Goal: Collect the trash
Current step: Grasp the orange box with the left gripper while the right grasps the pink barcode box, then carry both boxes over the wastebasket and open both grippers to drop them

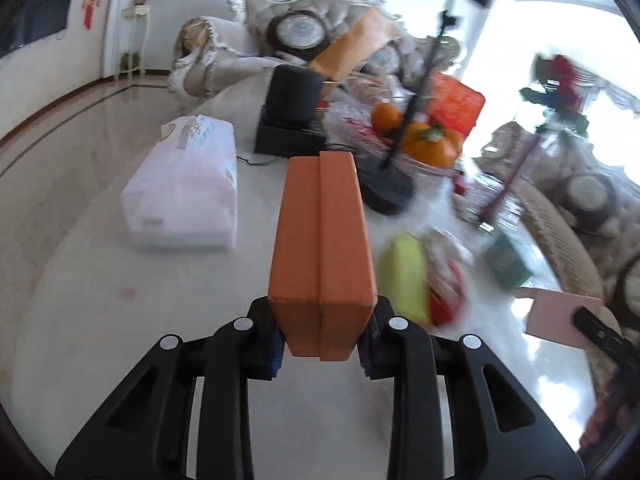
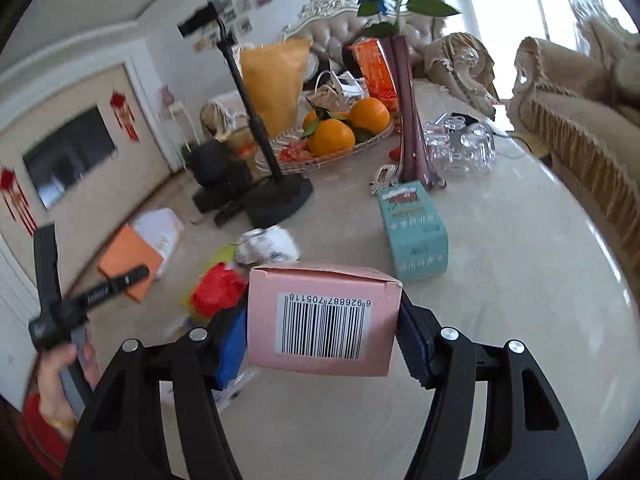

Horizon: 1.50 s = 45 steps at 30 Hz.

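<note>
The left claw (image 1: pixel 322 344) is clenching tight on a flat orange box (image 1: pixel 322 248), which is sticking out forward between its pads above the marble counter (image 1: pixel 100 320). The right claw (image 2: pixel 322 336) is standing about half open, gripping a pink carton (image 2: pixel 320 312) by its sides, barcode face up. Only the right wrist view is showing the teal carton (image 2: pixel 414 232) lying beside the purple vase (image 2: pixel 408 120); only the left is showing the white tissue pack (image 1: pixel 182 188).
</note>
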### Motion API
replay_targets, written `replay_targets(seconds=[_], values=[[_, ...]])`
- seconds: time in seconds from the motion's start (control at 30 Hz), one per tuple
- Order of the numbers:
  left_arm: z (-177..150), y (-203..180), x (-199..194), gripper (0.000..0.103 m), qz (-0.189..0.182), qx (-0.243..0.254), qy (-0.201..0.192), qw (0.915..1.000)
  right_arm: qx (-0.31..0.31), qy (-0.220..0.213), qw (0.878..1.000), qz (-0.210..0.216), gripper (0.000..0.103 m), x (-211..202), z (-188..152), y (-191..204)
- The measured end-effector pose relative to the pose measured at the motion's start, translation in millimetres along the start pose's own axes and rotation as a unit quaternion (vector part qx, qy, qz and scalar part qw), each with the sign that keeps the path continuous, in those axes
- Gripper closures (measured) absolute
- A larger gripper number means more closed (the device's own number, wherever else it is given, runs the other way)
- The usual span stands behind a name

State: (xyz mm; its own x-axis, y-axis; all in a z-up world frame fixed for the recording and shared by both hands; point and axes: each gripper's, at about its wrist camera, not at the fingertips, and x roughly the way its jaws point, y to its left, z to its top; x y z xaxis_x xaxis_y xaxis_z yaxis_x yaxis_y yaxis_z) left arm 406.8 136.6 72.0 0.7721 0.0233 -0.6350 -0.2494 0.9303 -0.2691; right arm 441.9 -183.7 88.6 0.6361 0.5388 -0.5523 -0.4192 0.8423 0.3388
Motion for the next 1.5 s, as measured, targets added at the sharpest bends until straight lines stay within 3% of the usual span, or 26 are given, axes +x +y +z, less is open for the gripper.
replay_targets(seconds=[0.2, 0.4, 0.5, 0.63, 0.77, 0.87, 0.93, 1.13, 1.23, 1.3, 1.33, 1.37, 1.5], values=[[-60, -6, -125, 0.074, -0.040, 0.054, -0.017, 0.9976, -0.026, -0.052, 0.998, 0.026, 0.042, -111, -57, 52], [-154, -20, -249, 0.074, -0.081, 0.127, -0.007, 0.9885, -0.076, -0.075, 0.993, 0.045, 0.042, -228, -124, 106], [-207, -20, -288, 0.074, -0.103, 0.139, 0.027, 0.9845, -0.084, -0.060, 0.993, 0.055, 0.042, -266, -165, 121], [-275, -29, -313, 0.074, -0.110, 0.176, 0.076, 0.9752, -0.074, -0.003, 0.995, 0.062, 0.042, -292, -227, 135], [-335, -36, -304, 0.074, -0.131, 0.190, 0.154, 0.9607, -0.041, 0.074, 0.995, 0.058, 0.042, -282, -282, 136], [-374, -36, -271, 0.074, -0.110, 0.207, 0.198, 0.9517, -0.025, 0.124, 0.992, 0.021, 0.042, -254, -317, 123], [-396, -36, -246, 0.074, -0.101, 0.208, 0.229, 0.9455, -0.010, 0.161, 0.987, -0.007, 0.042, -226, -340, 109], [-442, -30, -185, 0.074, -0.109, 0.187, 0.304, 0.9276, 0.049, 0.269, 0.961, -0.036, 0.042, -161, -413, 69], [-457, -22, -167, 0.074, -0.113, 0.158, 0.333, 0.9227, 0.052, 0.296, 0.953, -0.045, 0.041, -148, -421, 63], [-464, -14, -154, 0.066, -0.090, 0.140, 0.353, 0.9206, 0.049, 0.300, 0.952, -0.050, 0.041, -144, -423, 65], [-466, -13, -151, 0.044, -0.079, 0.138, 0.355, 0.9214, 0.046, 0.301, 0.951, -0.054, 0.041, -144, -425, 65], [-467, -10, -150, 0.034, -0.069, 0.135, 0.351, 0.9241, 0.042, 0.307, 0.949, -0.058, 0.040, -141, -426, 66], [-467, 0, -149, 0.034, -0.066, 0.115, 0.344, 0.9295, 0.040, 0.324, 0.942, -0.078, 0.032, -132, -436, 63]])
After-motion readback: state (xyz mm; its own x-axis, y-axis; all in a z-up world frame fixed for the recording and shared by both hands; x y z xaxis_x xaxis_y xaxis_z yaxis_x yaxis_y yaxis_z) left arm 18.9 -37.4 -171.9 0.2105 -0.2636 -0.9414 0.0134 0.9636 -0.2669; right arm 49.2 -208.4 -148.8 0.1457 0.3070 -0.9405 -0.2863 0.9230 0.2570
